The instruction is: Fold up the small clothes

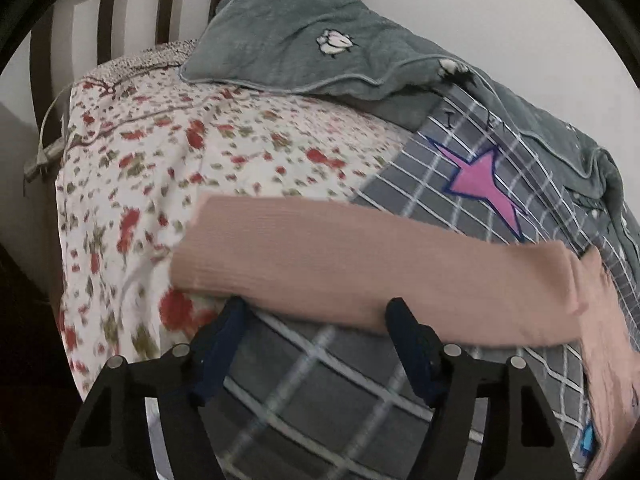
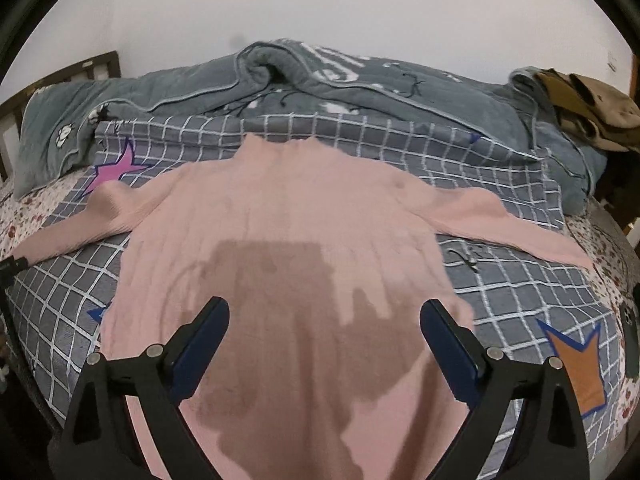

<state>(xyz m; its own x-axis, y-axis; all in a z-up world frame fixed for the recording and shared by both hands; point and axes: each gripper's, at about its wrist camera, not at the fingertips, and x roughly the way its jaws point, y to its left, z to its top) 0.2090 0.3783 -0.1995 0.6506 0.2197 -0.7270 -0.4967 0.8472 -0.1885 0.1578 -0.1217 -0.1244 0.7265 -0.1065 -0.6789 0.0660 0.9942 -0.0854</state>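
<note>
A pink ribbed sweater [image 2: 288, 216] lies spread flat on a grey checked sheet [image 2: 504, 276], both sleeves stretched out to the sides. My right gripper [image 2: 324, 312] is open and empty, hovering over the sweater's lower body, where its shadow falls. In the left wrist view the sweater's left sleeve [image 1: 360, 264] lies across the frame. My left gripper [image 1: 316, 312] is open, its fingertips at the near edge of the sleeve, one each side of a stretch of it.
A grey-green quilt [image 2: 360, 76] is bunched along the wall side of the bed. A floral sheet [image 1: 180, 152] covers the mattress. A dark slatted headboard [image 1: 108, 12] stands at the head end. Brown clothes [image 2: 592, 108] lie piled at the far right.
</note>
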